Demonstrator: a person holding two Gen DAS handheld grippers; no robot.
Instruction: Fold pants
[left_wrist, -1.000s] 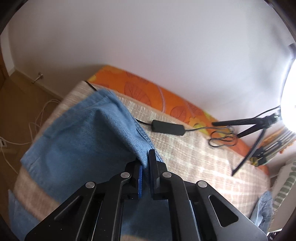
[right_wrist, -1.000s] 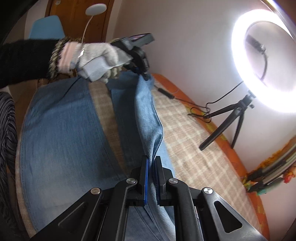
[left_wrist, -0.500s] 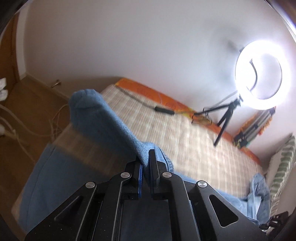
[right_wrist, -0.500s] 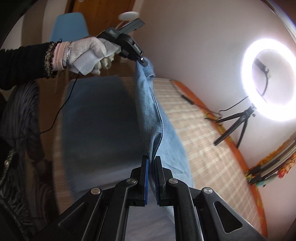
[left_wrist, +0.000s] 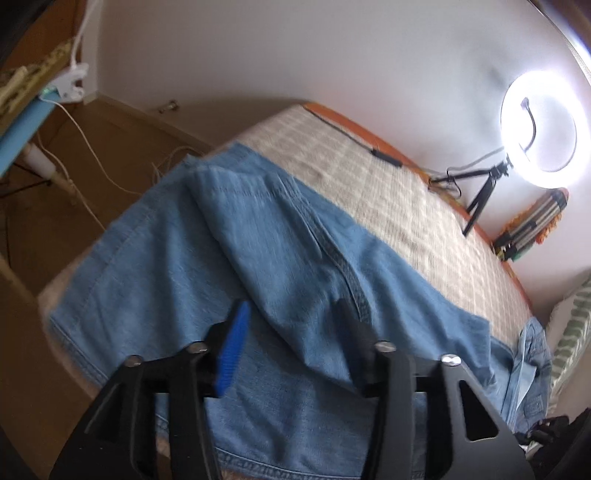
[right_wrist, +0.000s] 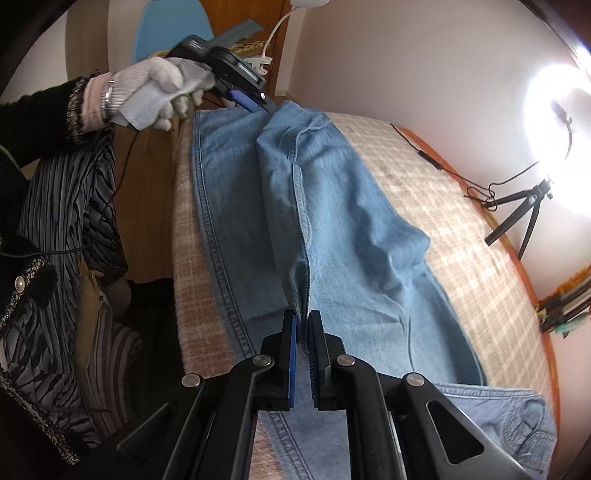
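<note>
The pants (right_wrist: 332, 229) lie along the near edge of the bed (right_wrist: 461, 258), and one leg is now laid over the other, with its cuff near the far end of the bed. A second ago both tools were carrying this leg through the air, clamped on its seam. Now the left gripper (left_wrist: 291, 325) has just been opening: its jaws stand apart above the denim, the cloth under them is loose, and nothing is pressed between the pads. In the right wrist view the same tool, held by the gloved left hand (right_wrist: 155, 88), is just beside the cuff and seems not to hold it. The right gripper (right_wrist: 302, 332) is together on the seam of the upper leg, which rises into its jaws as a ridge. I judge that the first fold, leg over leg, is nearly done: the cuff end is dropped, and the right side is not yet let go. The upper leg has some wrinkles in the middle.
</note>
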